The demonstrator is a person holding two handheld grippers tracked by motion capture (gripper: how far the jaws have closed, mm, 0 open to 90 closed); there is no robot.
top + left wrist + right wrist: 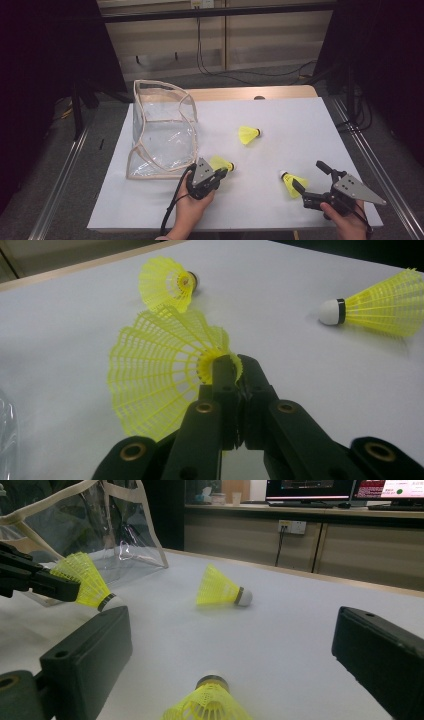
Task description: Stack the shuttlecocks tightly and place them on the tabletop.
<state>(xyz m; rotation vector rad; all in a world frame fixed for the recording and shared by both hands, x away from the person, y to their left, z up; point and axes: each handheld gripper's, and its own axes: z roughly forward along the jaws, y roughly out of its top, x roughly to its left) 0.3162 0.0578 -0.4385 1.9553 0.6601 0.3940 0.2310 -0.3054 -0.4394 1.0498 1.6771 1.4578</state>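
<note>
Left gripper [235, 365], jaws clamped on the mesh skirt rim of 1 yellow shuttlecock [160, 370], at 3 o'clock of the clear bag [162, 130]. Right gripper [225, 645], jaws apart, straddles another shuttlecock [207, 705]. Shuttlecocks appear light, springy, crushable; a gentle skirt-edge grip seems best.

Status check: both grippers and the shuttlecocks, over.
Left gripper shut on shuttlecock skirt. Right gripper open, straddling second shuttlecock. Third shuttlecock loose; nothing in the way.

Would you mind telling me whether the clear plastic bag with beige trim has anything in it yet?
Empty: through the clear plastic bag with beige trim nothing shows inside, and all three yellow shuttlecocks are outside it.
</note>
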